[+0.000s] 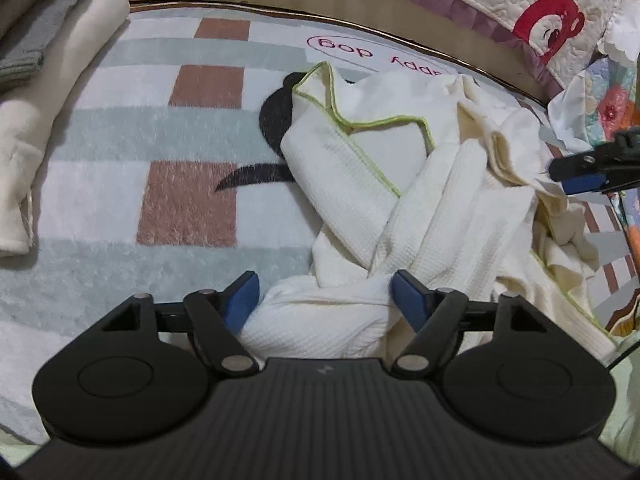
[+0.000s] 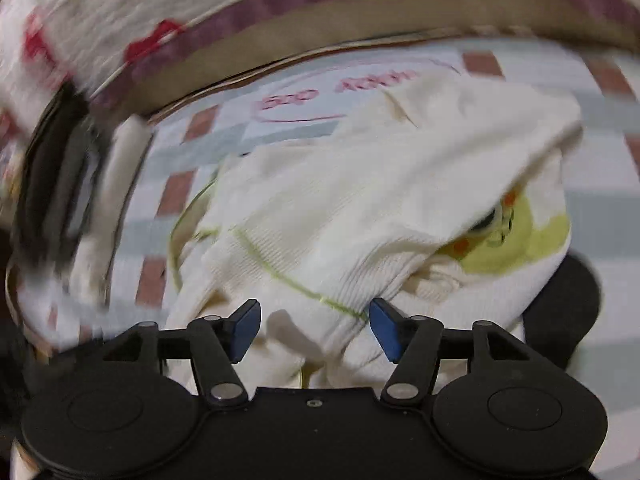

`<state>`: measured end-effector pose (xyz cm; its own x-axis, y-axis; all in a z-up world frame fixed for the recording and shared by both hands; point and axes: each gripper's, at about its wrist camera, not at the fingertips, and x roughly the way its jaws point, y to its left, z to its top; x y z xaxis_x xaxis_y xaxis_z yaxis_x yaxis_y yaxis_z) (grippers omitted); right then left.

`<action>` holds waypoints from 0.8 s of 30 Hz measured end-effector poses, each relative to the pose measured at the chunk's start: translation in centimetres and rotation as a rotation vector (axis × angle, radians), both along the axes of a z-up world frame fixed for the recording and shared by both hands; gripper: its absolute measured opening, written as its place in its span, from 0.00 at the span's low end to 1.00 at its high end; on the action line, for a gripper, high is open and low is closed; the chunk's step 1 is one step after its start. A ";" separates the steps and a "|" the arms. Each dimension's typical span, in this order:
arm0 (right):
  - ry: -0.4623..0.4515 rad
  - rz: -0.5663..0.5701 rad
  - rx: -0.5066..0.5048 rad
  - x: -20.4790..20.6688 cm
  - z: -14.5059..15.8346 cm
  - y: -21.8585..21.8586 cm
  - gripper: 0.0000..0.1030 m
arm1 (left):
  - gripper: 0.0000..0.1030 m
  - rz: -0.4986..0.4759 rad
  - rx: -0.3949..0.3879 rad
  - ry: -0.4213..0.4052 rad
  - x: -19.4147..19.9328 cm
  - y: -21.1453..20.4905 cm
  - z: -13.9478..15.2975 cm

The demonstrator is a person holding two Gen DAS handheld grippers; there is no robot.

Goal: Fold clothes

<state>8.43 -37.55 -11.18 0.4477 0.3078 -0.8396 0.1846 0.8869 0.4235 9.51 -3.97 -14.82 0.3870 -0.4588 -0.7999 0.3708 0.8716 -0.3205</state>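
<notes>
A crumpled cream garment with lime-green trim lies on the checked blanket, at about 3 o'clock of it. The left hand-held gripper stands spread astride a twisted fold; the right hand-held gripper is likewise spread over the cloth, pinching nothing.

Black grippers, blue-padded jaws.

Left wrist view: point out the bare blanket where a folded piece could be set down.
The free patch is the checked blanket between the folded cream stack on the left and the crumpled white garment on the right, back to the bed's edge. The right side is crowded: the garment spreads there, with the right gripper over it and quilts behind.
</notes>
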 end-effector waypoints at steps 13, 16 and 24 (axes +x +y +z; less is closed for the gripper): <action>-0.321 -0.217 -0.546 3.8 10.7 -11.0 0.08 | 0.43 0.000 -0.058 -0.114 -0.7 0.1 0.8; -0.284 -0.284 -0.763 3.7 11.5 -13.7 0.15 | 0.44 0.000 -0.072 -0.111 -0.7 0.1 1.1; -0.197 -0.305 -0.530 -0.8 7.8 -15.1 0.44 | 0.50 -0.029 -0.218 -0.081 -1.0 0.4 2.3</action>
